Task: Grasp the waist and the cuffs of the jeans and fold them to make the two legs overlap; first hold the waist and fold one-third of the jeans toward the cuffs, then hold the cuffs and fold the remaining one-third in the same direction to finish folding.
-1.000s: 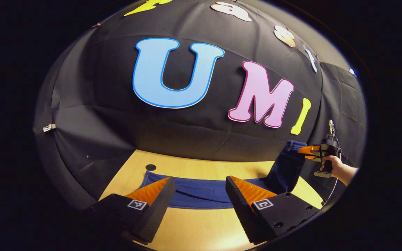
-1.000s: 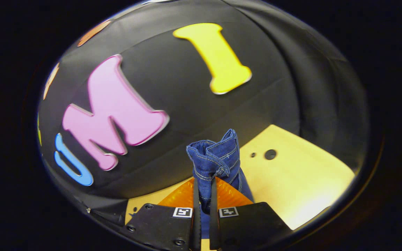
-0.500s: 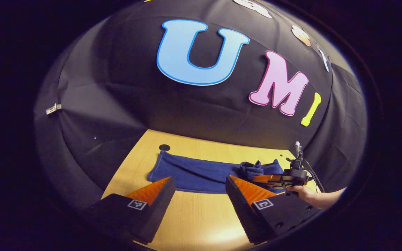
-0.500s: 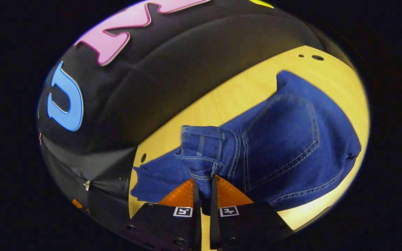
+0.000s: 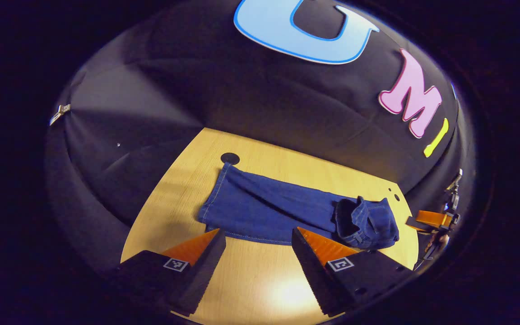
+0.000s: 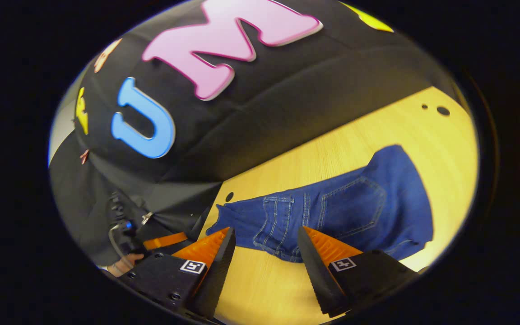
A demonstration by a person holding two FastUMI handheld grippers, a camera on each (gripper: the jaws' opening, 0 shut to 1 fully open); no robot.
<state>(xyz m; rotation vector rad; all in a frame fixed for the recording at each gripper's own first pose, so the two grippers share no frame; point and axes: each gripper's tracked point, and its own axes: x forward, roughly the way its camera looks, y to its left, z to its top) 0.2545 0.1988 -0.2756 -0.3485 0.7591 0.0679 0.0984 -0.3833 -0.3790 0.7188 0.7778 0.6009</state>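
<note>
Dark blue jeans (image 5: 269,210) lie along the wooden table (image 5: 251,280), cuffs (image 5: 217,198) to the left. The waist end (image 5: 366,221) is folded over onto the legs at the right. My left gripper (image 5: 256,234) hangs open above the table's near side, short of the leg section, with nothing between its fingers. In the right gripper view the folded waist part (image 6: 332,212) lies back-pocket side up. My right gripper (image 6: 265,230) stands open just in front of it, holding nothing. That same gripper (image 5: 418,220) shows at the table's right end in the left gripper view.
Small round holes sit in the tabletop near the cuffs (image 5: 229,158) and at the far corner (image 6: 443,110). Black cloth walls close in the table's back and sides. The left gripper (image 6: 169,240) and the hand (image 6: 122,264) holding it show at the lower left of the right gripper view.
My right gripper lowered the waist onto the legs, let go, opened and drew back. My left gripper's view tipped down toward the table; it stayed open.
</note>
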